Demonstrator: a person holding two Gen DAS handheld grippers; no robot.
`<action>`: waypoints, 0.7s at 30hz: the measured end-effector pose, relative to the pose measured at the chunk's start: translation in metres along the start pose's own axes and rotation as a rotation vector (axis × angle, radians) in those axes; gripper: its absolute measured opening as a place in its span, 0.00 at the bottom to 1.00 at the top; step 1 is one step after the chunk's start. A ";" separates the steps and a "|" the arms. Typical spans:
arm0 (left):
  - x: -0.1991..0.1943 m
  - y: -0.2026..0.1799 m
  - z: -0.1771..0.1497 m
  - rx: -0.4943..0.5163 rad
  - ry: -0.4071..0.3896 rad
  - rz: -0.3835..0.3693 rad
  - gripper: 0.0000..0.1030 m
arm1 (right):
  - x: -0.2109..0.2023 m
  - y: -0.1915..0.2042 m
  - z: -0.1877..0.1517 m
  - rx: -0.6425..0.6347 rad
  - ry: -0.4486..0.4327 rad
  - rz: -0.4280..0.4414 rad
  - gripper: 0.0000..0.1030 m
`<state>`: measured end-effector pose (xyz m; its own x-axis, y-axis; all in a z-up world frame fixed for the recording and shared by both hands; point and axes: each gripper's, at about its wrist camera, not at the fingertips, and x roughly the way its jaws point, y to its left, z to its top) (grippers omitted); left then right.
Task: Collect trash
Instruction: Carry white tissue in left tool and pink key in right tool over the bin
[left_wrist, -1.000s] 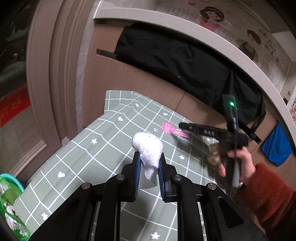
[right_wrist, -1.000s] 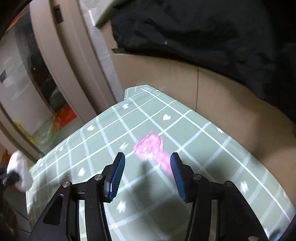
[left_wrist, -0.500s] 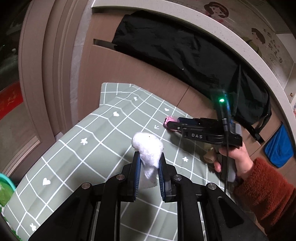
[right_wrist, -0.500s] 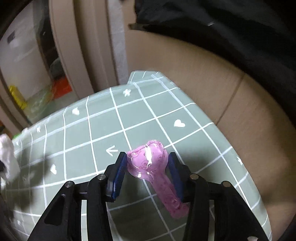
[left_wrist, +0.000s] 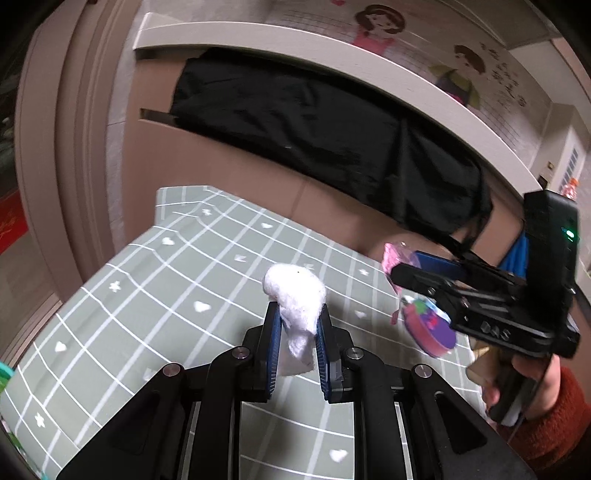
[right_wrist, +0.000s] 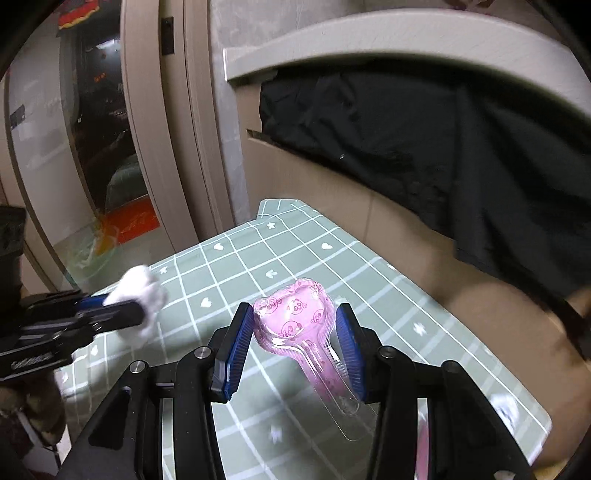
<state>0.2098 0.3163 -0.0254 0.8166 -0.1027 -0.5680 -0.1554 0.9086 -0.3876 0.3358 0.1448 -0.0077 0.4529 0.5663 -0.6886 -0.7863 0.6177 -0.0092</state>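
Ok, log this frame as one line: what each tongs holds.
left tongs: shut on white tissue wad | right tongs: shut on pink plastic blister pack | both above green checked tablecloth

Two wrist fisheyes, both riding low over the green checked tabletop (left_wrist: 184, 295) and facing the cardboard box (left_wrist: 229, 173) with the black cloth (left_wrist: 314, 125).

From the left wrist we look forward along the left tongs (left_wrist: 295, 332), close above the tabletop, with the right tongs (left_wrist: 410, 267) crossing in at the right edge. From the right wrist we look along the right tongs (right_wrist: 295, 332) towards the tabletop's far corner, the left tongs (right_wrist: 129, 306) entering at left. Both views share the tabletop (right_wrist: 295, 251), box (right_wrist: 332, 192), cloth (right_wrist: 424, 140) and door frame (right_wrist: 173, 129).
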 end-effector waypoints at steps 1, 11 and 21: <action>-0.001 -0.007 -0.002 0.008 0.001 -0.004 0.18 | -0.009 -0.001 -0.005 -0.004 -0.006 -0.010 0.42; 0.000 -0.067 -0.016 0.098 0.027 -0.039 0.18 | -0.067 -0.026 -0.052 0.066 -0.042 -0.046 0.42; 0.000 -0.137 -0.004 0.198 0.000 -0.110 0.18 | -0.126 -0.069 -0.079 0.151 -0.125 -0.116 0.42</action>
<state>0.2285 0.1898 0.0253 0.8225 -0.2055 -0.5304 0.0468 0.9537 -0.2970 0.3001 -0.0120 0.0225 0.5925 0.5445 -0.5937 -0.6584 0.7520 0.0325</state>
